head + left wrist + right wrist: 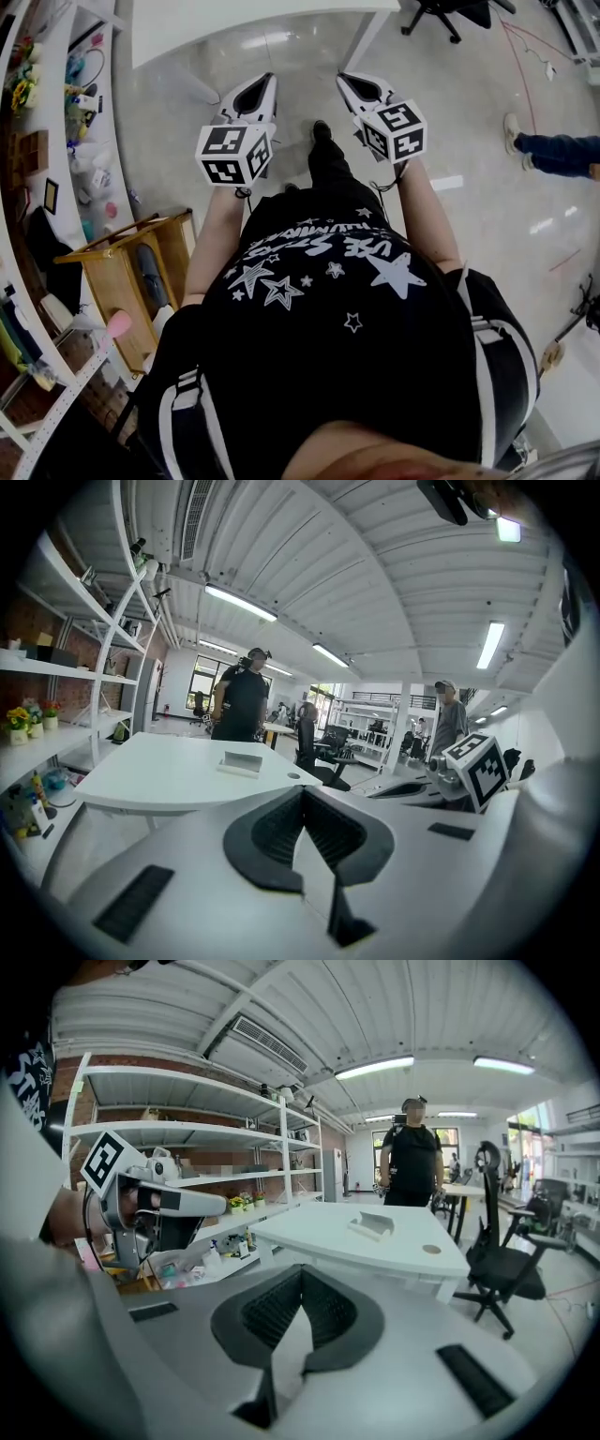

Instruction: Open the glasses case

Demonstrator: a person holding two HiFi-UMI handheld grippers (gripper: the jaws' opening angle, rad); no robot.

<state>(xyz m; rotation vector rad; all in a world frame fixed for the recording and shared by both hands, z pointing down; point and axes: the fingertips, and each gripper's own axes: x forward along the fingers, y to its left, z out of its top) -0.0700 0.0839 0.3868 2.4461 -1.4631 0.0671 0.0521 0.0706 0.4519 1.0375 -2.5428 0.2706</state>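
A small pale glasses case (242, 761) lies on a white table (169, 780) some way ahead of both grippers; the right gripper view has the glasses case (370, 1226) near the middle of that table (394, 1251). In the head view the case is hidden, and only the table's near edge (234, 37) shows at the top. My left gripper (269, 79) and right gripper (343, 79) are held side by side over the floor, short of the table. The left gripper's (303, 791) jaws meet with nothing between them. So do the right gripper's (302, 1271).
White shelves (187, 1138) with small items run along the left, and a wooden stand (131, 272) sits beside my left leg. A person (244, 700) stands behind the table, another (450, 719) farther right. A black office chair (502, 1269) stands right of the table.
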